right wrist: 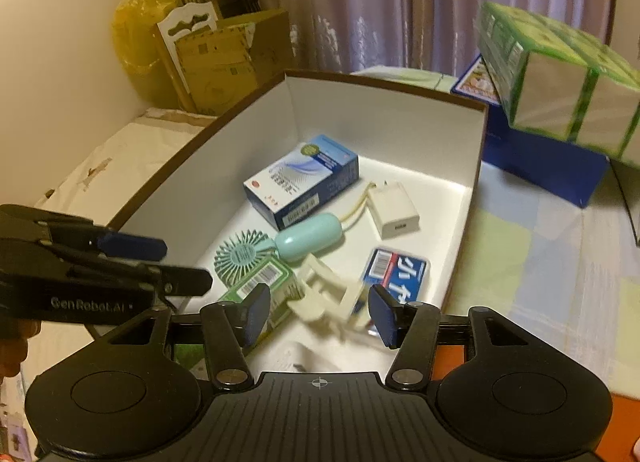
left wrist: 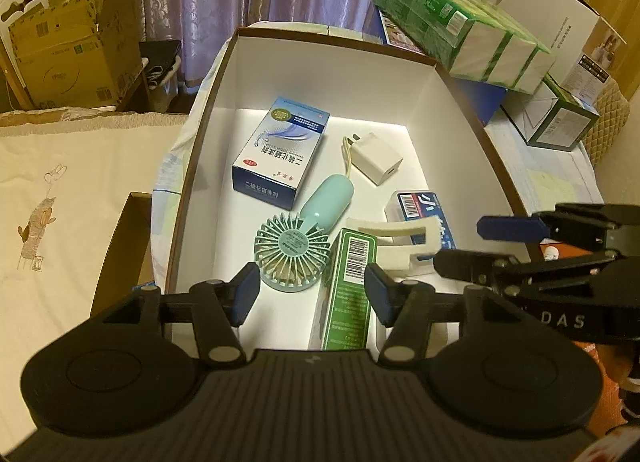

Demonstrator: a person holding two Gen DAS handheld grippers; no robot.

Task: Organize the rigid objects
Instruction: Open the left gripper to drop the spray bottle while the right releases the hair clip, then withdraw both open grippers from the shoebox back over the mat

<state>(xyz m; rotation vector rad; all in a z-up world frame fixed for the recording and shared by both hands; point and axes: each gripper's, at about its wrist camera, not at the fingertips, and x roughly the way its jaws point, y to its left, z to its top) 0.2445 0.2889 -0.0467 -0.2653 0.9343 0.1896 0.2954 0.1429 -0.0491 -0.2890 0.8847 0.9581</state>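
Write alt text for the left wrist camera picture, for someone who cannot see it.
A white-lined box holds a blue carton, white charger, mint fan, green carton and cream bracket. The open left gripper hovers over its near edge; the right gripper reaches in from the right.

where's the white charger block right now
The white charger block lies on the floor of the open white box, toward its far right side in both wrist views. It sits just right of the blue medicine box, beyond the mint handheld fan.
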